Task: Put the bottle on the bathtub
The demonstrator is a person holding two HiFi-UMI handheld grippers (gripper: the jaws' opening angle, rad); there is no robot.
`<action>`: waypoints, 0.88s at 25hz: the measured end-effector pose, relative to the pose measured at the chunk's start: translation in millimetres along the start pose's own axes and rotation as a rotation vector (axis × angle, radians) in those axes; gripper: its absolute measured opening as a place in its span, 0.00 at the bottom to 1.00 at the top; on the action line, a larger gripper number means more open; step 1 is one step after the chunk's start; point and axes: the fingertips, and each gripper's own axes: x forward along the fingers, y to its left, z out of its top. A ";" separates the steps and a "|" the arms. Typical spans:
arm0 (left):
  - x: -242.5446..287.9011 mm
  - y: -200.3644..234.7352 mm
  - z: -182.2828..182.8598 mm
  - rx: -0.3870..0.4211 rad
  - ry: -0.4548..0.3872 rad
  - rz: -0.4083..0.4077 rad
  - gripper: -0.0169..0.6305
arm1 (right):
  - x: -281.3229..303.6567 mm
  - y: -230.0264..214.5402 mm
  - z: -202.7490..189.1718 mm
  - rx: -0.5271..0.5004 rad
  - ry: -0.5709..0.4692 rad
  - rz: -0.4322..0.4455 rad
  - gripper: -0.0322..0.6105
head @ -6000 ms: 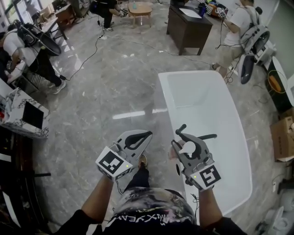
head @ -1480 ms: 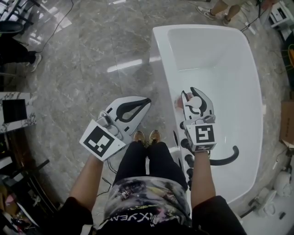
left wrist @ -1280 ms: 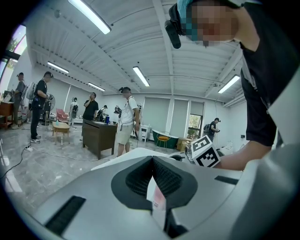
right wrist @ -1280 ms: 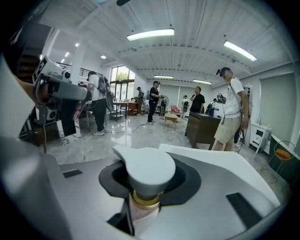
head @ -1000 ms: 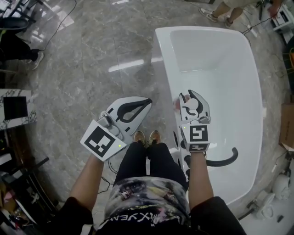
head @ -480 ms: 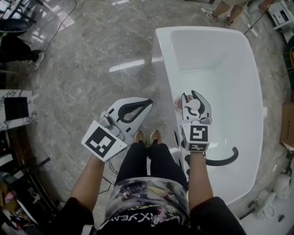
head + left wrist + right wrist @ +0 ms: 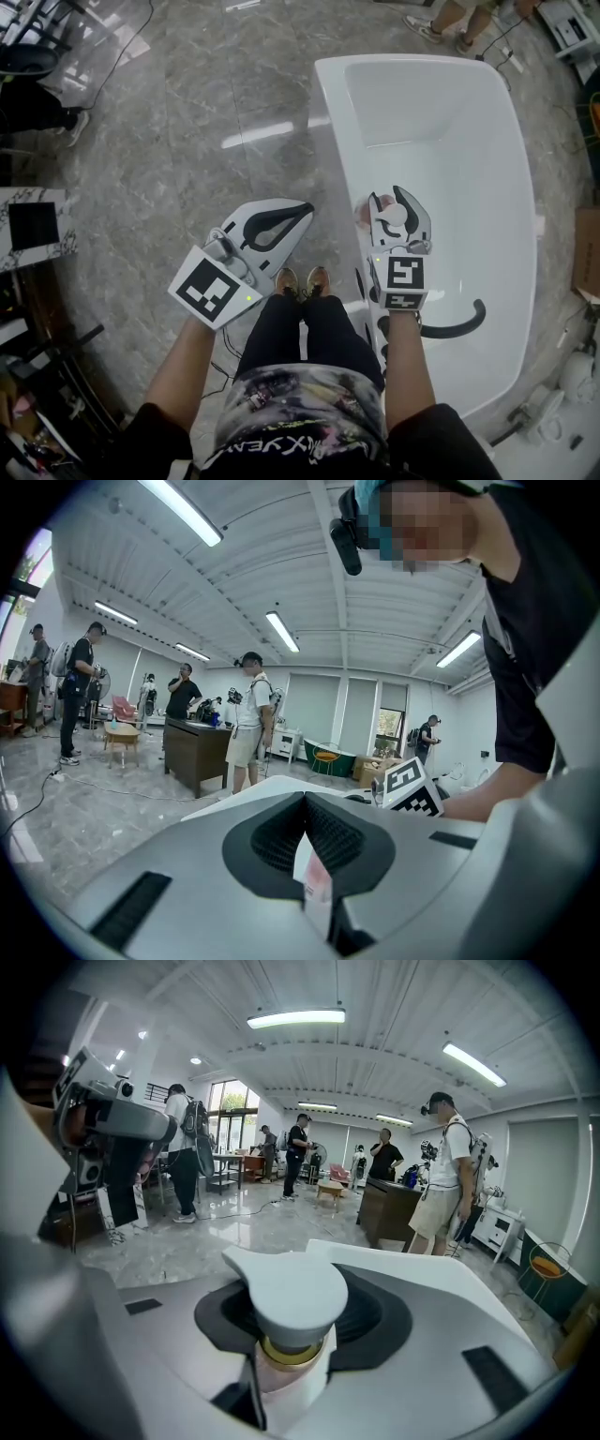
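Right gripper [image 7: 391,197] gripped white-capped bottle [image 7: 289,1302] over bathtub [image 7: 330,122] edge, left gripper [image 7: 302,210] jaws were pressed together, above floor [image 7: 187,141]

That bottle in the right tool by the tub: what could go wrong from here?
1. The right tool grips the bottle just under its wide cap, so the body may swing or slip when it is lowered.
2. The tub's rim looks narrow and rounded. Set down off-centre, the bottle could topple into the tub or onto the floor.
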 end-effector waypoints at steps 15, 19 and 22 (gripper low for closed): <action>4.7 -1.7 3.1 0.009 0.000 -0.032 0.05 | -8.0 -1.9 -4.5 0.023 0.008 -0.012 0.41; 7.9 -3.5 5.6 0.014 0.002 -0.042 0.05 | -14.4 -1.0 -9.2 0.030 0.023 -0.009 0.44; 9.3 -5.6 10.6 0.015 0.000 -0.051 0.05 | -21.8 0.1 -10.4 0.042 0.033 -0.003 0.47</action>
